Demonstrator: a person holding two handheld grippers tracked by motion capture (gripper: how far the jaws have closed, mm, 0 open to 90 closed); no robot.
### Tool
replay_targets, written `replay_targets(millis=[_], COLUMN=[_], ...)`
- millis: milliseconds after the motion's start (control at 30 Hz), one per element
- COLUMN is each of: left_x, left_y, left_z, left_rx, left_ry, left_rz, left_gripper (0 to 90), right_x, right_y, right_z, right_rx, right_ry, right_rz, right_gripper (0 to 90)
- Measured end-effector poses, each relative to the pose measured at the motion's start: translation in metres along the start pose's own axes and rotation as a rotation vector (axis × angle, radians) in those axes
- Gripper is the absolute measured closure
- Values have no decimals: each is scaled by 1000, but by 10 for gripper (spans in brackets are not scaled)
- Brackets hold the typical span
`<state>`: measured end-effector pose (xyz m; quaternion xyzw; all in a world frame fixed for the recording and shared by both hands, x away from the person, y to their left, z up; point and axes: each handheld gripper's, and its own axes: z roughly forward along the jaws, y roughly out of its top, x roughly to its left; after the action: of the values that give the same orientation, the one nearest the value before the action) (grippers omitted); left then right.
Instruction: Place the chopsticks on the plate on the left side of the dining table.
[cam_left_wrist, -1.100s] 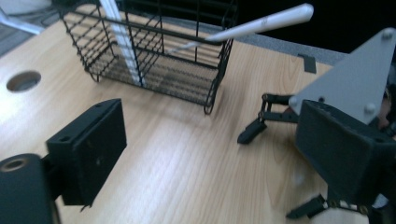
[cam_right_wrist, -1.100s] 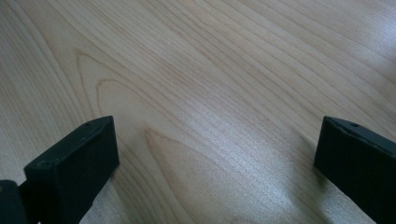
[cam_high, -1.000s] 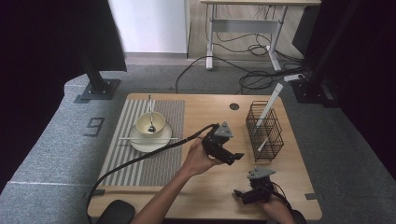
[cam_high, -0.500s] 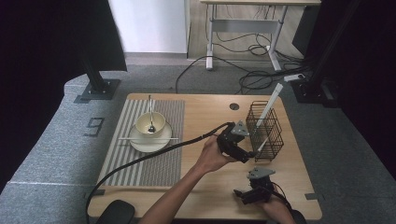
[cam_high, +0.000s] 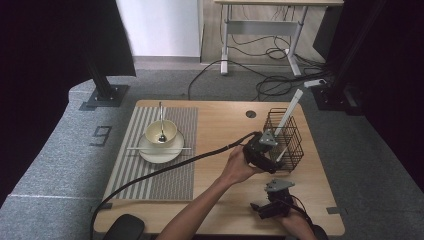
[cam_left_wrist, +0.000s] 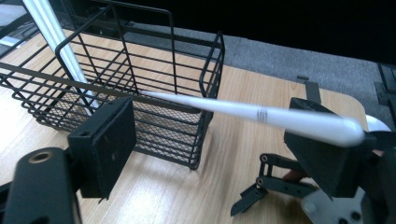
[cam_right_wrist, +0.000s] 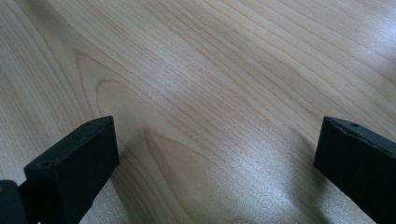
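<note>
A black wire basket (cam_high: 288, 134) stands at the table's right, with long white sticks (cam_high: 290, 107) leaning out of it. My left gripper (cam_high: 270, 161) is at the basket's near left corner, held by a hand. In the left gripper view its jaws (cam_left_wrist: 210, 140) stand wide apart. A blurred white stick (cam_left_wrist: 261, 115) runs from the right jaw's top into the basket (cam_left_wrist: 168, 135), beside the other white sticks (cam_left_wrist: 51, 32). My right gripper (cam_high: 260, 209) rests near the front edge, open (cam_right_wrist: 217, 149) over bare wood, and also appears in the left gripper view (cam_left_wrist: 275, 182).
On a striped placemat (cam_high: 160, 172) at the left sits a plate (cam_high: 162, 150) with a cream bowl (cam_high: 155, 134) and a spoon (cam_high: 161, 120) in it. A white stick (cam_high: 145, 148) lies across the plate. A cable hole (cam_high: 251, 114) is behind the basket.
My left gripper has moved right, from the table's middle to the basket's near corner. The right gripper has stayed put.
</note>
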<state>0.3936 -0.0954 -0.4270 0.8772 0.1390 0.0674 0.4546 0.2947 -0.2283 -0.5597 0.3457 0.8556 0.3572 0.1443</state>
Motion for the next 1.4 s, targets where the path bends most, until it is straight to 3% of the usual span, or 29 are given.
replay_targets(millis=[267,600,867,1167,1400], left_x=[7,14,17,17,19], left_y=[4,10,15,19,21], left_z=[0,-4,-8,-11,-19], left_rx=[-12,-40,-36,-21,-29], left_ry=[39,63,75,159,119], left_rz=[-5,-9,-10,38,30], left_gripper=[255,539,735,823,829], right_x=[0,0,0,0,0], right_y=[0,0,0,0,0], right_z=[0,0,0,0,0], right_rx=[-1,-1,-1,-1,-1], right_ry=[-1,0,0,1,1], right_rz=[1,1,1,2,2], right_gripper=[0,0,0,0,0])
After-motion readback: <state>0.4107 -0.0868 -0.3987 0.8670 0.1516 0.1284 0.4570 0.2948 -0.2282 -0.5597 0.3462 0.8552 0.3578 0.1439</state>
